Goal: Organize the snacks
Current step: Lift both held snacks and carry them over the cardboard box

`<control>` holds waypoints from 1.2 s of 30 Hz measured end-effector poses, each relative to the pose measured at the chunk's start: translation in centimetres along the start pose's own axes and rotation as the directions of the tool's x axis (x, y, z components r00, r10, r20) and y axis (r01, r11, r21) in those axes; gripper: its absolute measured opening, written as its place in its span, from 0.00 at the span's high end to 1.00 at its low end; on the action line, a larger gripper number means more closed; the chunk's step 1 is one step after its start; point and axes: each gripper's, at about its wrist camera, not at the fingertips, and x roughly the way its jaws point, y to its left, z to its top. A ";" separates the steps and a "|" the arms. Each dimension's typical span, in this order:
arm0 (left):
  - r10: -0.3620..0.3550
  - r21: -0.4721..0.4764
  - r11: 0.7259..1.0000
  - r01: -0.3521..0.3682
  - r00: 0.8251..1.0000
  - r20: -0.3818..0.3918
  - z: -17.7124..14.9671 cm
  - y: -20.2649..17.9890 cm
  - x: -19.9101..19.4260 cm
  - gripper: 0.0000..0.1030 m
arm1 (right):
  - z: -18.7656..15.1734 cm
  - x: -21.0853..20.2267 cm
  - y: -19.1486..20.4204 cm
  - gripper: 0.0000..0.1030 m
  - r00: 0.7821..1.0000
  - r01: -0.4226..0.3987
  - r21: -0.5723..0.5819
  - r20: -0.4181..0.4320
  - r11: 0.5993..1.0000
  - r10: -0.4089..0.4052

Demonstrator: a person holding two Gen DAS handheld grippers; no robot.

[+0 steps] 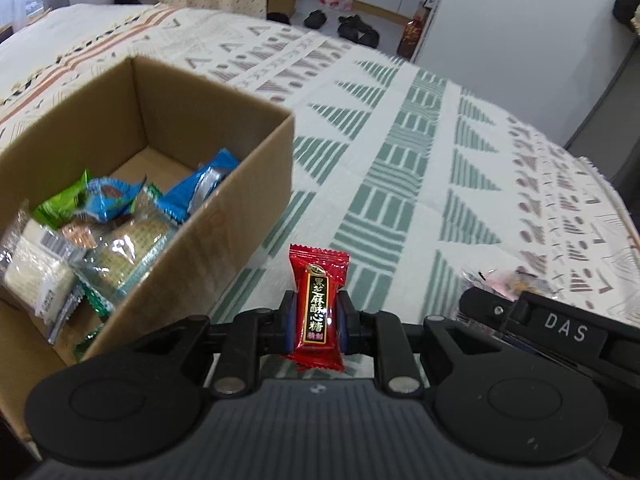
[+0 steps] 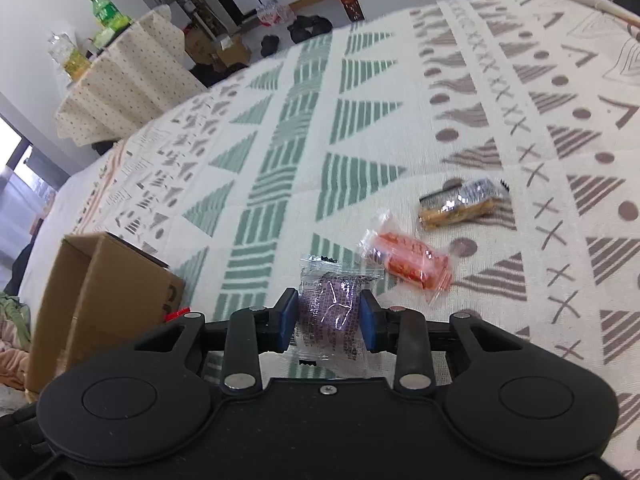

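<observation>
— Fingers (image 1: pixel 289 322) of the left gripper (image 1: pixel 316 320) pinch a red candy (image 1: pixel 318 308), low centre; the right gripper (image 2: pixel 329 318) clamps a purple packet (image 2: pixel 329 312).

— Carry each over the cardboard box (image 1: pixel 224 216), left of frame, and release low.

— Surface?

— A patterned bedspread (image 2: pixel 360 128); orange snack (image 2: pixel 408 262) and brown one (image 2: pixel 460 204) wait at right. Cluttered floor behind.

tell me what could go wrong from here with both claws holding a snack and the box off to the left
1. The left claw pinches the red foil candy packet only across its middle, so the slick wrapper may slip before reaching the open brown cardboard box.
2. The right claw grips a crinkly clear purple-printed packet; it could slide out too.
3. The two claws sit close together, so they might bump on the way to the box.
</observation>
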 end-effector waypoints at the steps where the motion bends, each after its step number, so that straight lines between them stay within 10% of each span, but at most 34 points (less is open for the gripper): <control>1: -0.005 0.001 1.000 0.005 1.000 0.006 0.1 -0.1 -0.5 0.82 | 0.1 -0.4 0.1 0.69 1.000 -0.010 0.001 0.009 1.000 0.010; 36: -0.007 -0.037 0.999 0.015 0.981 0.195 3.1 5.1 -11.3 0.82 | -0.1 -6.5 8.1 0.69 0.966 -0.180 -0.125 0.167 0.976 0.199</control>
